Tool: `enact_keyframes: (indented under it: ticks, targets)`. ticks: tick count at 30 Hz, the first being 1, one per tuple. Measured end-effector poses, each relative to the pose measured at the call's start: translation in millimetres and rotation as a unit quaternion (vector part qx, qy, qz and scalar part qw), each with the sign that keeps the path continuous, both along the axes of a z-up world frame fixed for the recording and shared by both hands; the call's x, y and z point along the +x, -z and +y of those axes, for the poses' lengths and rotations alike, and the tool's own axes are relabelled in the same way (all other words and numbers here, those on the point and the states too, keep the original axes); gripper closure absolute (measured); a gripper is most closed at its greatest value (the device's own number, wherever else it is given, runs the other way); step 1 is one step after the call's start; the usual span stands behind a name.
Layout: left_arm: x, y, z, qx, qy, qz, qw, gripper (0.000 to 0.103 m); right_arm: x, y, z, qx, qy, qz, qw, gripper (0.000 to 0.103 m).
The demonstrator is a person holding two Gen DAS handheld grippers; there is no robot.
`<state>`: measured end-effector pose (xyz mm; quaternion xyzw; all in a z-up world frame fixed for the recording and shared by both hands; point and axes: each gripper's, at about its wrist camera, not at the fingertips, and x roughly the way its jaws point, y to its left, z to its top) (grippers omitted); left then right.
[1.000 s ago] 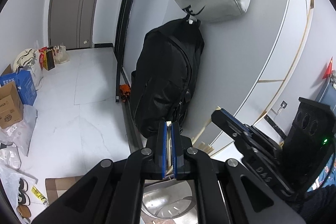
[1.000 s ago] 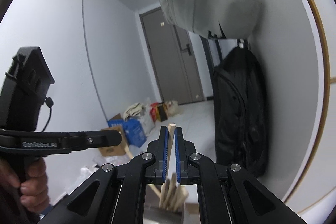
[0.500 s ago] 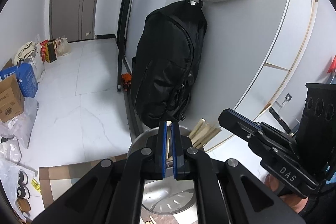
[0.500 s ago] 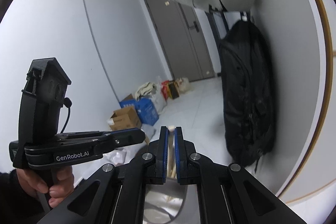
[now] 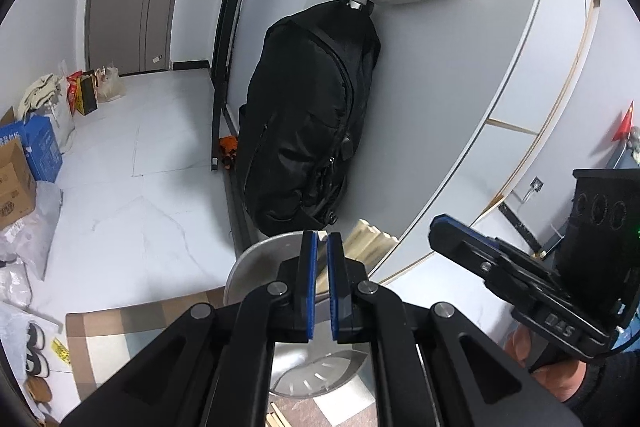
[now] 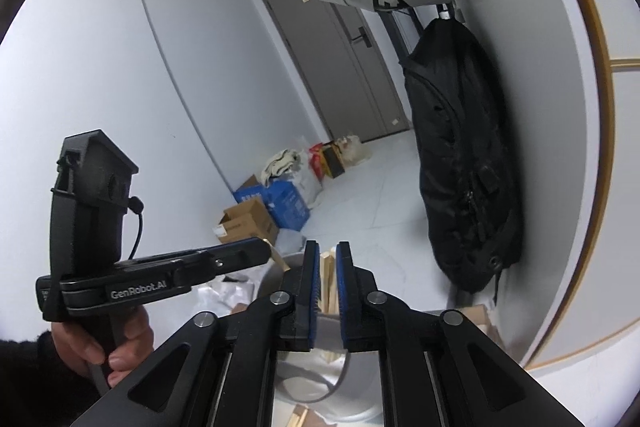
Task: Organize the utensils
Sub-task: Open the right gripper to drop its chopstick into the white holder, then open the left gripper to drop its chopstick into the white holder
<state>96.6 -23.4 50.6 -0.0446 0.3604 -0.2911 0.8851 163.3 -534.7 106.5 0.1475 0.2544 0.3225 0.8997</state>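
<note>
My right gripper (image 6: 327,291) is opening over the wooden sticks (image 6: 329,281) now standing in the metal holder (image 5: 260,259), my left gripper (image 5: 322,287) is closed on nothing I can see, and loose sticks (image 6: 298,417) on the near mat remain.

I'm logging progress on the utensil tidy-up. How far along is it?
Done: several wooden chopsticks already stand in the metal holder. In hand: the right gripper is opening over the holder, with sticks in its gap; the left gripper is shut. Left: a few loose sticks lie on the surface below.
</note>
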Motion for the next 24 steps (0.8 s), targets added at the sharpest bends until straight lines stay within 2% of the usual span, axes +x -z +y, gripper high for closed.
enact_keyframes:
  ticks: [1,2,3,4,6,15,17,18,19,24]
  targets:
    - [-2,-2,-2,0.004,0.000,-0.004,1.0000,0.101,-3,-1,-2,0.005,0.001,0.000,1.000,0.072]
    - [-6,-5,-4,0.010,0.000,-0.009,0.9999,0.100,-6,-3,-5,0.009,0.001,-0.001,1.000,0.058]
    - [-10,-7,-5,0.015,0.000,-0.014,0.9998,0.096,-9,-4,-7,0.013,0.000,-0.003,1.000,0.052]
    - [-14,-8,-6,0.017,0.000,-0.016,0.9997,0.090,-12,-5,-9,0.013,0.001,-0.004,1.000,0.051]
    - [-22,-11,-7,0.022,-0.004,-0.023,0.9995,0.086,-18,-6,-11,0.008,0.002,-0.004,1.000,0.040]
    - [-53,-15,1,0.039,-0.025,-0.025,0.9986,0.081,-50,-6,-23,-0.005,0.010,-0.001,1.000,0.024]
    - [-60,-16,4,0.043,-0.036,-0.030,0.9980,0.064,-58,-5,-25,-0.006,0.012,0.001,1.000,0.023]
    - [-64,-17,7,0.041,-0.045,-0.037,0.9975,0.050,-60,-3,-25,-0.006,0.013,0.002,1.000,0.022]
    - [-71,-18,11,0.039,-0.056,-0.045,0.9966,0.044,-63,-3,-25,-0.007,0.013,0.003,1.000,0.021]
    - [-84,-13,23,0.041,-0.078,-0.045,0.9951,0.044,-77,-2,-18,-0.016,0.004,0.001,1.000,0.017]
